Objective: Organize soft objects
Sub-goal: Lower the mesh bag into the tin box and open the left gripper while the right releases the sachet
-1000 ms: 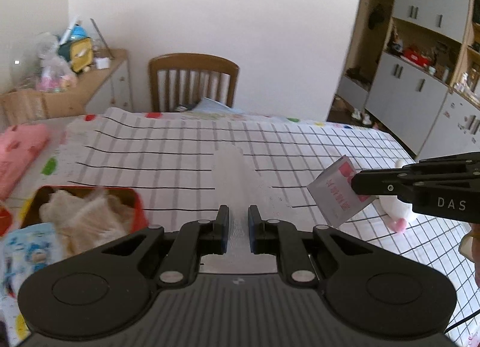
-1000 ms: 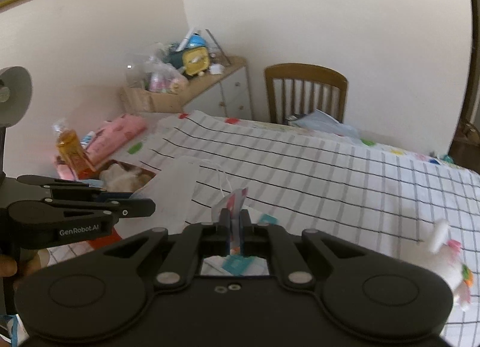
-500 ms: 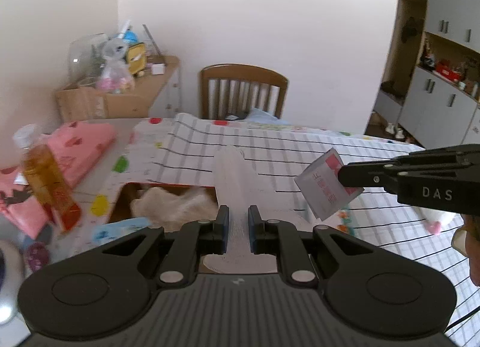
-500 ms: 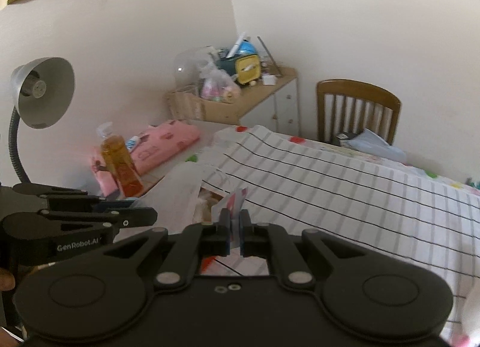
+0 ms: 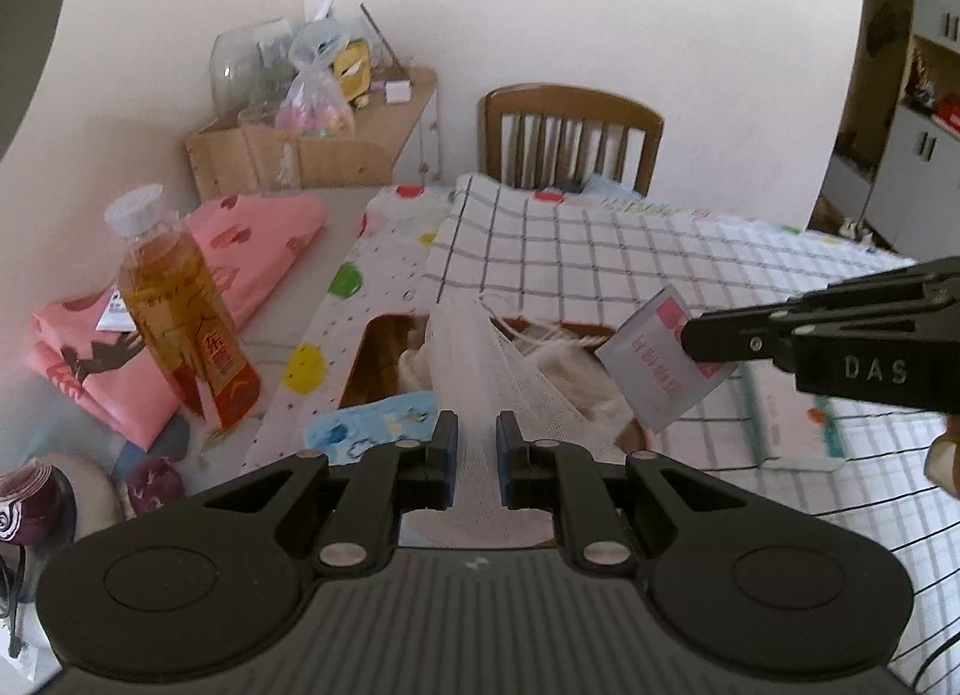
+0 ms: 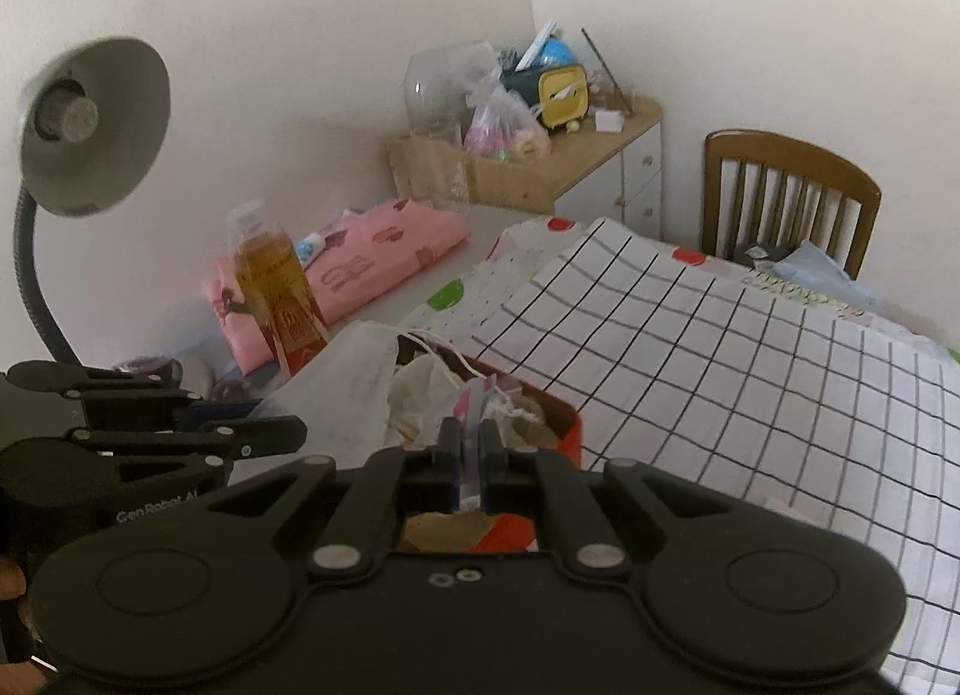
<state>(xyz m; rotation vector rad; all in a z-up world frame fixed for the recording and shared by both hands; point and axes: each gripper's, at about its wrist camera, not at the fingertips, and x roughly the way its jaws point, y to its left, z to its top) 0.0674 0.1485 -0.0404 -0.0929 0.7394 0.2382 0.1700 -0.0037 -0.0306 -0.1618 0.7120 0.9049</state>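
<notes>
The left gripper pinches a white gauzy mesh cloth between its narrow-set fingers, gripping it near one end so the rest of the limp fabric trails forward over the red-rimmed box instead of bunching. The right gripper has its fingers closed tight on a small flat packet printed in pink and white, clamped at one edge, so most of the packet sticks out free and can be dropped cleanly. Both carried items hang above or just beside the box opening, which already holds crumpled cream-coloured soft cloths; this looks like the collecting place for the soft things. The box sits at the edge of a black-and-white checked tablecloth, with a tall plastic bottle of amber liquid and a folded pink patterned fabric nearby, apart from the box. My guess is the bottle stays out because it is rigid, while the pink fabric may yet be sorted
</notes>
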